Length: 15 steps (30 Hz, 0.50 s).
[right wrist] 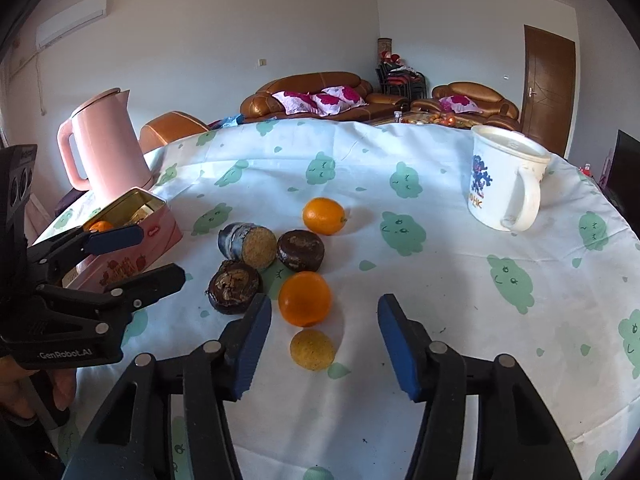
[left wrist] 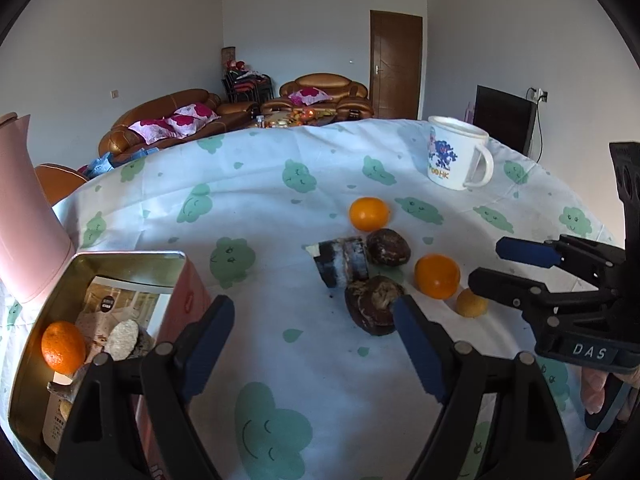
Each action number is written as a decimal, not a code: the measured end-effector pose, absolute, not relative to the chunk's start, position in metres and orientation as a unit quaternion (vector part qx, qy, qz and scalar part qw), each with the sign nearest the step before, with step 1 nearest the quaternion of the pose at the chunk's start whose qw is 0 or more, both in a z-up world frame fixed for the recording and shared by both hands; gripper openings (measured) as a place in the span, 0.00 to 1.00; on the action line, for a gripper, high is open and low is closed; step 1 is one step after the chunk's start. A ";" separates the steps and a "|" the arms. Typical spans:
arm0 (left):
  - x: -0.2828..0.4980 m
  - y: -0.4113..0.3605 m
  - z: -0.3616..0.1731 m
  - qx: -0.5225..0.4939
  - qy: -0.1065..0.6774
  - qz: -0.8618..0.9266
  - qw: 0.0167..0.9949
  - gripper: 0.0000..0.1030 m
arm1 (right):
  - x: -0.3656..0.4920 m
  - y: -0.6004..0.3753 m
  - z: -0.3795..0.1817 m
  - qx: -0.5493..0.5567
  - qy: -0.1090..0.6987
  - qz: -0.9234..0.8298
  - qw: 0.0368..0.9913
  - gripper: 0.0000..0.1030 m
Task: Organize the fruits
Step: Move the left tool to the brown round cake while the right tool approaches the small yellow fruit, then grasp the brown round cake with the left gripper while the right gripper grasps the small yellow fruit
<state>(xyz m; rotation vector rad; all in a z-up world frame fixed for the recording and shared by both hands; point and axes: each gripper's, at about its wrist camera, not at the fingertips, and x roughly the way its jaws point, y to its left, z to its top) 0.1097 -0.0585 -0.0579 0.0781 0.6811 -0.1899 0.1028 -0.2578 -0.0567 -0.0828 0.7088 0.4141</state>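
- The right gripper (right wrist: 324, 344) hovers low over the cloud-print tablecloth (right wrist: 440, 280), its blue-padded jaws apart and empty, with a small yellow fruit (right wrist: 312, 349) lying on the cloth between the tips.
- The left gripper (left wrist: 314, 340) also stands with jaws spread wide and grips nothing; its right pad sits just beside a dark round fruit (left wrist: 372, 308) with a torn top.
- Just past the yellow fruit lies an orange (right wrist: 305, 298), close to the dark fruit.
- Behind them a second dark round fruit (right wrist: 301, 250) rests against a dark cylinder (right wrist: 246, 245) lying on its side, its tan cut end facing the right wrist camera.
- A second orange (right wrist: 324, 216) sits a little further back, alone.
- To the left, an open pink tin (left wrist: 120, 276) holds another orange (left wrist: 63, 346) among paper and other pieces.
- A pink kettle (right wrist: 104, 148) stands behind the tin.
- A white mug (right wrist: 506, 180) with a blue print stands at the far right of the table.
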 end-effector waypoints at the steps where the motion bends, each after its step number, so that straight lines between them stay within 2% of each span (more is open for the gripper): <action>1: 0.110 -0.059 -0.059 0.038 0.336 -0.093 0.937 0.82 | 0.104 -0.256 -0.059 -0.044 0.352 0.203 0.913 0.53; 6: 0.114 -0.060 -0.062 0.036 0.343 -0.096 0.934 0.82 | 0.108 -0.249 -0.068 -0.061 0.381 0.210 0.898 0.50; 12: 0.118 -0.067 -0.064 0.039 0.353 -0.110 0.928 0.81 | 0.115 -0.248 -0.078 -0.063 0.412 0.210 0.884 0.28; 15: 0.120 -0.073 -0.066 0.043 0.360 -0.120 0.924 0.81 | 0.112 -0.249 -0.077 -0.064 0.408 0.205 0.887 0.28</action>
